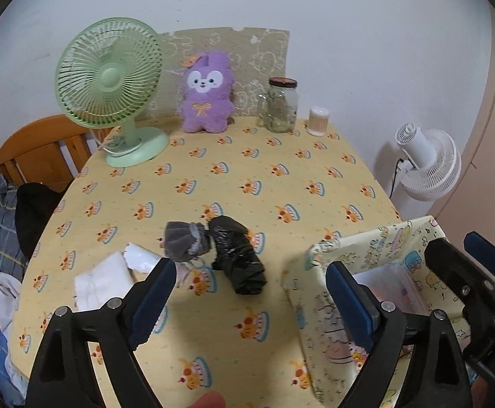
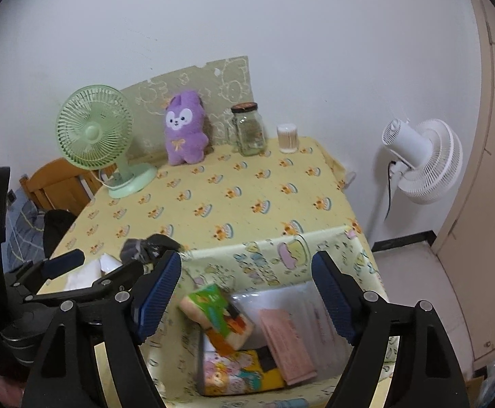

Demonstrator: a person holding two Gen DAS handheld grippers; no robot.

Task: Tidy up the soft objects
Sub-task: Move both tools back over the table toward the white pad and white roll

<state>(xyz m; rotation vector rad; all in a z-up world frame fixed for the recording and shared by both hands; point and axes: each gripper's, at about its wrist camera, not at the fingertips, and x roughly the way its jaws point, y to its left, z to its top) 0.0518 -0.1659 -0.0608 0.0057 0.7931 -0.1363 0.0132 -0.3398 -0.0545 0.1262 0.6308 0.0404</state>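
Only right wrist view shows storage box (image 2: 281,258) contents.

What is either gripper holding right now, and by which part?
Nothing. The left gripper is open above the tablecloth, short of the black bag. The right gripper is open over the box, its pads touching nothing.

Left gripper (image 1: 250,292), right gripper (image 2: 247,292): black frames, silver screws, blue ribbed fingers (image 2: 159,292).
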